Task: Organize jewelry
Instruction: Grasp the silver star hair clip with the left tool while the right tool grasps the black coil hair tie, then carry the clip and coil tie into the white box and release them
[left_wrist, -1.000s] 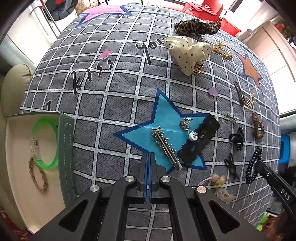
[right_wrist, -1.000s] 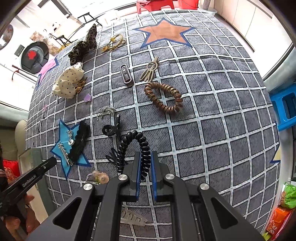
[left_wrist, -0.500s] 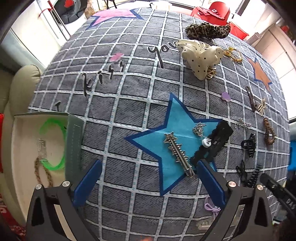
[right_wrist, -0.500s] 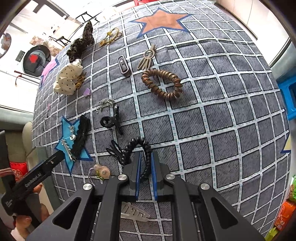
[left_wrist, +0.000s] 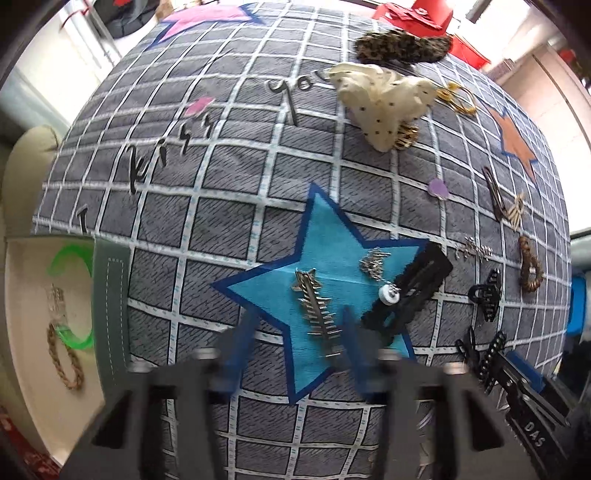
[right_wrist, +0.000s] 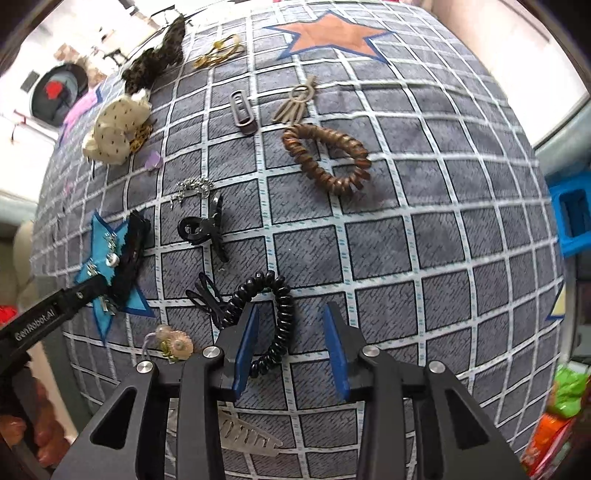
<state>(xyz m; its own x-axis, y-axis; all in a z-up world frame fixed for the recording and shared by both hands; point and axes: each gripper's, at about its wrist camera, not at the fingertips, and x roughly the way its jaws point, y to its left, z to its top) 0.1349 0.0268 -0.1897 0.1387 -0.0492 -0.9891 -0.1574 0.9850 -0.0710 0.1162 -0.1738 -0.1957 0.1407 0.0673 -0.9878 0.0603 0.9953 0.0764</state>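
Both jaws parted since 1 s ago | left gripper (left_wrist: 295, 350) spread over spiked clip (left_wrist: 317, 312) | right gripper (right_wrist: 291, 347) spread, coil tie (right_wrist: 271, 321) released | straddle clip toward 12, pinch midway

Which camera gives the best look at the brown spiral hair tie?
The right wrist view: the brown spiral hair tie lies whole and sharp on the grid cloth. The left wrist view shows it small, foreshortened and blurred at the right edge.

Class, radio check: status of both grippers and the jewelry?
Left gripper open over silver spiked clip. Right gripper open around black coil tie. Nothing blocking.
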